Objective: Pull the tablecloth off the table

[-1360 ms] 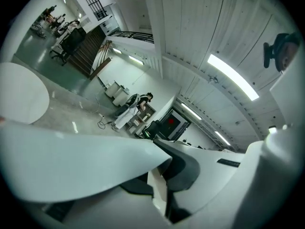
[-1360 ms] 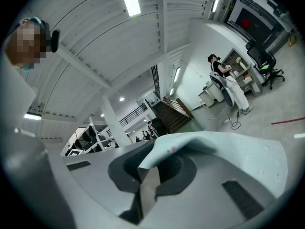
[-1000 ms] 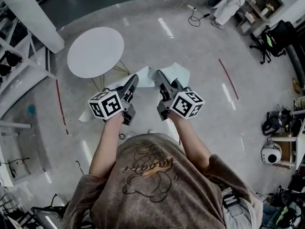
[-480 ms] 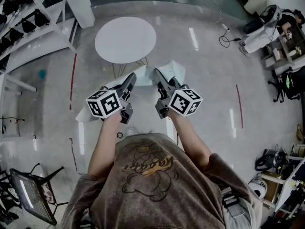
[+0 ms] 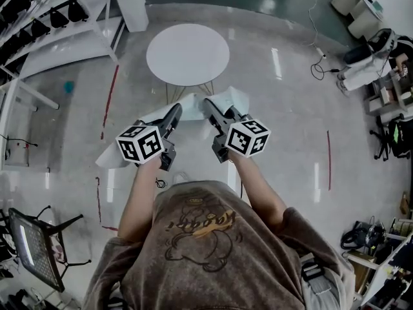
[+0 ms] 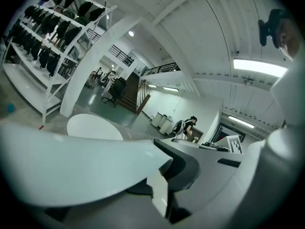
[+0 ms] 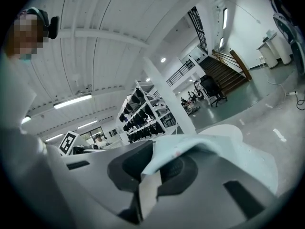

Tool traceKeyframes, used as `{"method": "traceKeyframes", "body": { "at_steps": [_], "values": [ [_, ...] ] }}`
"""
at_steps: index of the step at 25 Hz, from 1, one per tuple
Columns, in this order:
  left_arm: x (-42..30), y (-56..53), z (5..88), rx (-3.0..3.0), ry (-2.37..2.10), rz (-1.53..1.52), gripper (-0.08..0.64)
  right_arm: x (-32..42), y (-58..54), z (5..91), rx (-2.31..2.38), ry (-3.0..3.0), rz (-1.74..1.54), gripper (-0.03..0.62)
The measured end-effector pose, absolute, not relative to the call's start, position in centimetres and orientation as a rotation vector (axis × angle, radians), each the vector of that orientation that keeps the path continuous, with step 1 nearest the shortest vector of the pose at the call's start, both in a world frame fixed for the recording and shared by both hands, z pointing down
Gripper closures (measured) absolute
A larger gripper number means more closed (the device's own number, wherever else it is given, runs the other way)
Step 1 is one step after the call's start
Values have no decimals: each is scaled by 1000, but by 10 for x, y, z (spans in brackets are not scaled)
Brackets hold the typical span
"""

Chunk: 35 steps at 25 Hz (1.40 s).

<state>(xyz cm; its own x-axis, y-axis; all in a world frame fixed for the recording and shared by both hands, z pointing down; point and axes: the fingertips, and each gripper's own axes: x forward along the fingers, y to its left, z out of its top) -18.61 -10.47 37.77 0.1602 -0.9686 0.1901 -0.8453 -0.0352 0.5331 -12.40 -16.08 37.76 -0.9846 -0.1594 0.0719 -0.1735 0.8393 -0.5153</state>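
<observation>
Left claw (image 5: 174, 110): pinched tight on the edge of the tablecloth (image 5: 237, 99). We can see a strip of it caught right between the jaws in the left gripper view.
Right claw (image 5: 209, 104): clamped on the cloth too. Its jaws have just eased open a hair, but the fabric sits nipped between them.
Tablecloth: off the counter (image 5: 187, 53) and on its near side. It's held up between our two claws, spilling left past the left claw and right past the right one.
Counter: the round white one, just beyond the claw tips, with thin legs showing under its near rim.
Floor (image 5: 290, 128): shiny grey, with red tape lines (image 5: 110, 102) left of the counter.
Around us: shelving rack (image 5: 39, 18) far left, white pillar (image 5: 132, 2) beside it.
</observation>
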Motion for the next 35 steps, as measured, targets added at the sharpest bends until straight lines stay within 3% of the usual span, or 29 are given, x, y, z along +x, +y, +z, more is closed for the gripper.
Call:
{"method": "traceKeyframes", "body": {
  "at_steps": [35],
  "values": [
    [-161,-84,434,1920,-1748,-206,535,-95,-135,435,422,-2962,880,575]
  ]
}}
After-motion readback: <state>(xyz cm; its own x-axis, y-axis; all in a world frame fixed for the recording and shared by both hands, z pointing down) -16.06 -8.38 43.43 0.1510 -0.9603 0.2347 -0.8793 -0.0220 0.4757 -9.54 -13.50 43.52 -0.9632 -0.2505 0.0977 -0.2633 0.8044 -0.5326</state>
